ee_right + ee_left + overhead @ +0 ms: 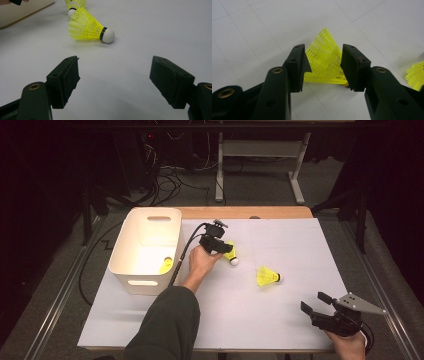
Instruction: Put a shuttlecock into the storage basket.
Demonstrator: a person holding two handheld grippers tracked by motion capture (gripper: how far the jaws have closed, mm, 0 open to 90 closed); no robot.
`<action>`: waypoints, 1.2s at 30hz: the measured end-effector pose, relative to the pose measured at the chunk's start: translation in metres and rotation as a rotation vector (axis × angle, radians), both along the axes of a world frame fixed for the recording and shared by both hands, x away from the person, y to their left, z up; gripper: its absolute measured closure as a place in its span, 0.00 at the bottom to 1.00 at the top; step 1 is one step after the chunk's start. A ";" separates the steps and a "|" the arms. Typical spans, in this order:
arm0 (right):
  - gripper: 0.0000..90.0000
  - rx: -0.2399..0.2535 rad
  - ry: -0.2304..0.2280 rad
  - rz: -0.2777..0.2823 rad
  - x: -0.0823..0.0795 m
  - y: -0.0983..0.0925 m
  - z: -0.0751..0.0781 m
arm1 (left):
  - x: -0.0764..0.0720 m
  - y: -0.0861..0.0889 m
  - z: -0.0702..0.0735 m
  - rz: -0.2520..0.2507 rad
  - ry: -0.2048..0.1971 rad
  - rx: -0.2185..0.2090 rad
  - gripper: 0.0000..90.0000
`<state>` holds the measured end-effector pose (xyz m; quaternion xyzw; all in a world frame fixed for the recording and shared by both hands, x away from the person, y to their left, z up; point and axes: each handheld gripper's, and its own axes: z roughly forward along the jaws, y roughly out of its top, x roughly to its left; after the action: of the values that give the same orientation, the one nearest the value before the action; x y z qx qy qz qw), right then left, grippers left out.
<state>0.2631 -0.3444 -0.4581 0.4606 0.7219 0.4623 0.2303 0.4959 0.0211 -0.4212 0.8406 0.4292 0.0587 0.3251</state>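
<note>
Closest in, black jaws of the left tool [324,57], part-way closed and pinching the yellow mesh skirt of a shuttlecock [325,67], pads meeting the skirt on both sides. Seen from the high view lying on the white surface [290,240], just beside the white bin [120,255], cork end pointing away from it; not yet lifted, as far as can be told. Judged as a sorting job, shuttlecocks into the bin, and roughly a third done: one yellow shuttlecock in the bin [166,266] already, resting near its front right corner. Left to do: raise the pinched one, carry it over the rim, let it drop. After that, a second loose shuttlecock [267,276] waiting on its side near the middle of the surface, well apart from the bin, untouched. Right tool [314,301] idle near the front right corner of the surface, spread wide, nothing between its jaws, aimed toward that loose shuttlecock. No brand, label or writing legible on bin, shuttlecocks, tools or surface.
</note>
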 end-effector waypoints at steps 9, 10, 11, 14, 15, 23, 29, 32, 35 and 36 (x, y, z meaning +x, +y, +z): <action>0.27 -0.001 -0.001 0.000 0.000 0.000 0.000 | -0.003 -0.001 0.001 -0.019 0.012 0.014 0.75; 0.27 -0.001 -0.001 0.000 0.000 0.000 0.000 | -0.003 -0.001 0.002 -0.022 0.015 0.015 0.77; 0.27 -0.001 -0.001 0.000 0.000 0.000 0.000 | -0.003 -0.001 0.002 -0.024 0.015 0.017 0.78; 0.27 -0.002 0.000 -0.001 0.000 0.000 0.000 | -0.005 -0.001 0.002 -0.030 0.015 0.030 0.81; 0.27 -0.002 0.000 0.000 0.000 0.000 0.000 | -0.005 -0.001 0.002 -0.029 0.015 0.032 0.82; 0.27 -0.003 0.000 0.000 0.000 0.001 0.000 | -0.008 -0.002 0.004 -0.029 0.020 0.048 0.91; 0.27 -0.003 0.000 0.001 0.000 0.001 0.000 | -0.009 -0.002 0.006 -0.028 0.027 0.063 0.97; 0.27 -0.003 0.000 0.001 0.000 0.001 0.000 | -0.009 -0.002 0.006 -0.028 0.023 0.066 0.97; 0.27 -0.004 -0.001 0.001 0.000 0.001 0.000 | -0.010 -0.002 0.007 -0.030 0.021 0.065 0.98; 0.27 -0.004 -0.001 0.002 0.000 0.001 0.000 | -0.010 -0.003 0.007 -0.031 0.021 0.064 0.98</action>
<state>0.2627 -0.3437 -0.4578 0.4592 0.7231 0.4614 0.2311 0.4854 0.0186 -0.4143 0.8577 0.4173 0.0587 0.2945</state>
